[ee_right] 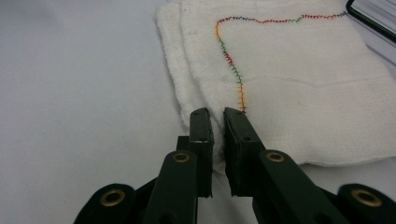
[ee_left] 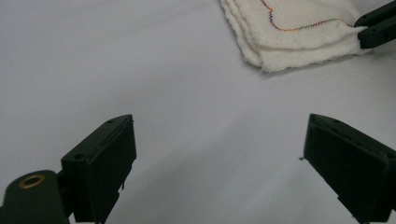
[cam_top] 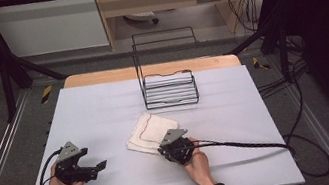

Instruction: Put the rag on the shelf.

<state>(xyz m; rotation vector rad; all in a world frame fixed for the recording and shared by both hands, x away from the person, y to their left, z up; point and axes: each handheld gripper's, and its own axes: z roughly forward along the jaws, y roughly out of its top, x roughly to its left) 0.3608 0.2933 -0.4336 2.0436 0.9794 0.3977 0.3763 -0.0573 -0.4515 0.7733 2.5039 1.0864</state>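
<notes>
On the table (cam_top: 104, 107), your way is open over the whole left half and along the near edge between your two hands, where nothing lies on the white surface. The folded cloth (cam_top: 151, 131) lies flat near the middle, so you can pass over it. The wire rack (cam_top: 168, 79) stands tall at the far edge, a little right of the middle, and blocks that part, with open surface at both its sides.

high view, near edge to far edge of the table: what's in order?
Left gripper and right gripper, both at the near side, the right one's fingers closed on the folded white cloth → black wire rack → bare wooden strip at the table's far edge.
</notes>
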